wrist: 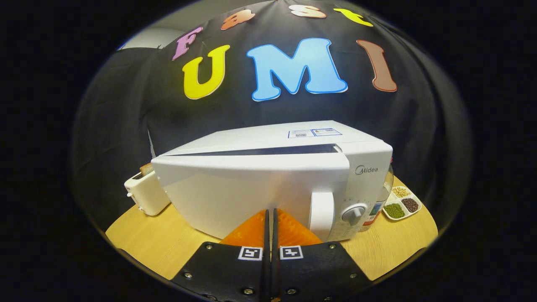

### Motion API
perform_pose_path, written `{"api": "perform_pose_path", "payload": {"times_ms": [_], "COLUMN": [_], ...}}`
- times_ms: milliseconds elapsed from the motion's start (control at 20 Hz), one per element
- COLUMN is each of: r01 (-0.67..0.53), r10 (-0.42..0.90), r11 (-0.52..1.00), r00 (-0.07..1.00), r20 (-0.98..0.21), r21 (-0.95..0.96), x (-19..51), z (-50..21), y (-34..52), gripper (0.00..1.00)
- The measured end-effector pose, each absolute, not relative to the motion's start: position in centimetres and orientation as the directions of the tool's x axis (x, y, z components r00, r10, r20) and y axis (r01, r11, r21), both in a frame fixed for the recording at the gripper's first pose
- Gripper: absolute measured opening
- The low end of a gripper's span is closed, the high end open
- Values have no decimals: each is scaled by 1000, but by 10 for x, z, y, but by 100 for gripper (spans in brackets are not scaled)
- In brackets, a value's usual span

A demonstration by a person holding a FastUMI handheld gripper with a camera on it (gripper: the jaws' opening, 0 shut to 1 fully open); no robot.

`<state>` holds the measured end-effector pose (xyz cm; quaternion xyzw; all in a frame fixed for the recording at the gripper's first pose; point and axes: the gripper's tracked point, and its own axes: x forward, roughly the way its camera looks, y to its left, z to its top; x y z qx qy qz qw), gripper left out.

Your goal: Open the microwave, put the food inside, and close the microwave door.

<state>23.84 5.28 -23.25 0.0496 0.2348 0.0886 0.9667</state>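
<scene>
Gripper view shows us the hand-held gripper (271, 214) closed on nothing, its fingers together and tips up against the door of the microwave (268, 180), which stands slightly ajar on the bench (394, 247). We judge the door is being pushed shut, so we should press squarely beside the handle (321, 214) and steadily, so the oven does not slide toward the toaster (144, 195).

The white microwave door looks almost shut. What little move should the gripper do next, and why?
Probably a short push straight forward. The white microwave's door is not flush: a dark gap shows along its top edge, wider toward the hinge side. The gripper has its fingers together, holding nothing, with the tips at the door's face beside the white handle. Pressing on should close the gap, likely finishing the task.
</scene>
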Motion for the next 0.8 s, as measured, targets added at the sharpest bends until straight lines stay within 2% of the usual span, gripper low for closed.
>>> {"api": "perform_pose_path", "payload": {"times_ms": [350,500,800], "r01": [-150,-155,-105], "r10": [166,126,107], "r11": [986,987,994], "r00": [881,894,943], "r20": [-442,-430,-315], "r21": [71,-32,22], "x": [260,249,201], "z": [-239,-234,-164], "y": [63,62,57], "gripper": [1,2,2]}}
